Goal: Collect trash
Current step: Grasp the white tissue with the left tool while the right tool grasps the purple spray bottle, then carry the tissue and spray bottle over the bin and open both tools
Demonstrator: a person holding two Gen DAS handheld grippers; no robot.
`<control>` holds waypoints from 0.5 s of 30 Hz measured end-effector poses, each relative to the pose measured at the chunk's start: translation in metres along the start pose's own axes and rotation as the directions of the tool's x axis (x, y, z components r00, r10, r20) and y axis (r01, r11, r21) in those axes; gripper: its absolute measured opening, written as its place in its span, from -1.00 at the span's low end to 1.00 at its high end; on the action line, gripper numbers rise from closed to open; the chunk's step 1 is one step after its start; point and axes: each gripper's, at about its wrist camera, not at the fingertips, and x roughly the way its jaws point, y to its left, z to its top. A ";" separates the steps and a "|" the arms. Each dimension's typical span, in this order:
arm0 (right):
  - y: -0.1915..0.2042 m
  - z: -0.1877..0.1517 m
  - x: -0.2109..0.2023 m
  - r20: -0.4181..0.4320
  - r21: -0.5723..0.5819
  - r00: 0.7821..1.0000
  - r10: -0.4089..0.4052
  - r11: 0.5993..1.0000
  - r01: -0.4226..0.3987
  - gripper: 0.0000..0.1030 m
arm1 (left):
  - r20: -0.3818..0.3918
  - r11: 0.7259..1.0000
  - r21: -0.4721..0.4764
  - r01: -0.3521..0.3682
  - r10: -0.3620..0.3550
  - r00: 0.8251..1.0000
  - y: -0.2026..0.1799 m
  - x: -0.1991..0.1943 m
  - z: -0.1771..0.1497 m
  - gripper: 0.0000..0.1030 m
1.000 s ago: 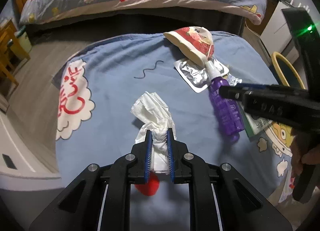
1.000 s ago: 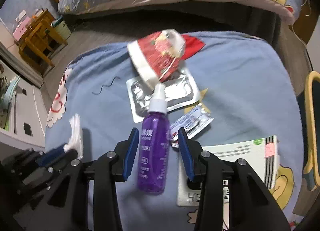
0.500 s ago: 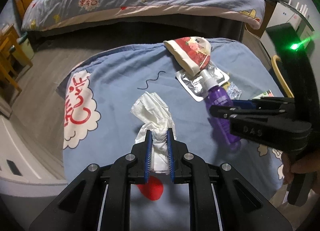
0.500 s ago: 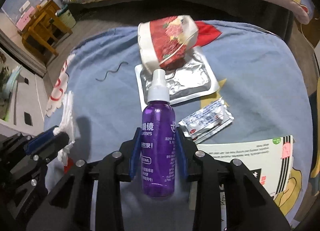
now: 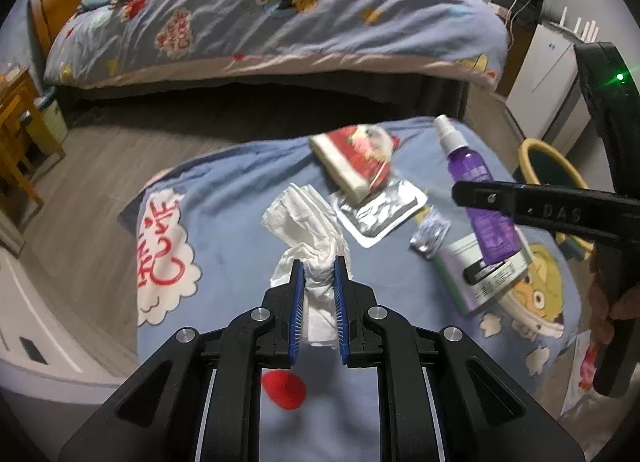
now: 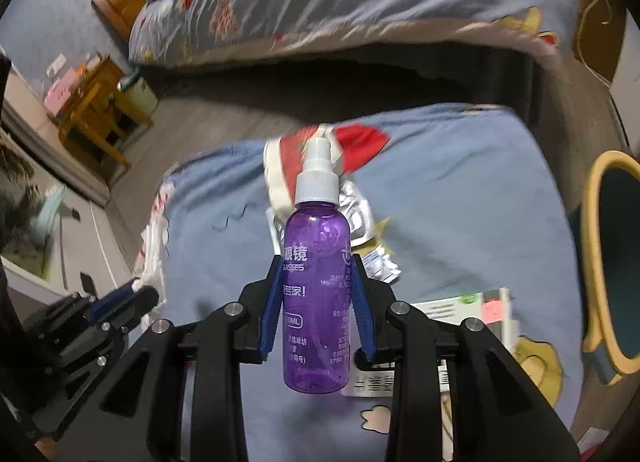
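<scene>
Left wrist view: your left gripper is clenched on the tissue, blue pads pressing it from both sides.
Tissue: a white crumpled wad that fans out ahead of the fingertips and hangs over the blue cover.
Right wrist view: your right gripper grasps the bottle around its purple body, white spray cap pointing away from you.
Bottle: held clear of the cover, tilted in the left view.
Other trash on the cover: red-and-white packet, touching the foil tray; a small wrapper just beside the tray; a box near the wrapper.
Bin: yellow-rimmed bin stands beside the cover on your right.
Background: bed beyond the dark floor gap.
</scene>
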 end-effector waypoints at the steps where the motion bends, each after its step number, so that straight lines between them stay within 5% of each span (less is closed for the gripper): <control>1: -0.003 0.001 -0.005 0.010 0.006 1.000 -0.003 1.000 0.003 -0.38 | 0.005 1.000 0.003 0.003 -0.003 1.000 -0.002 -0.001 0.001 -0.70; 15: -0.078 0.003 -0.062 0.089 0.122 0.993 -0.074 0.991 0.063 -0.38 | 0.053 0.994 0.088 0.061 -0.066 0.996 -0.066 -0.009 0.026 -0.70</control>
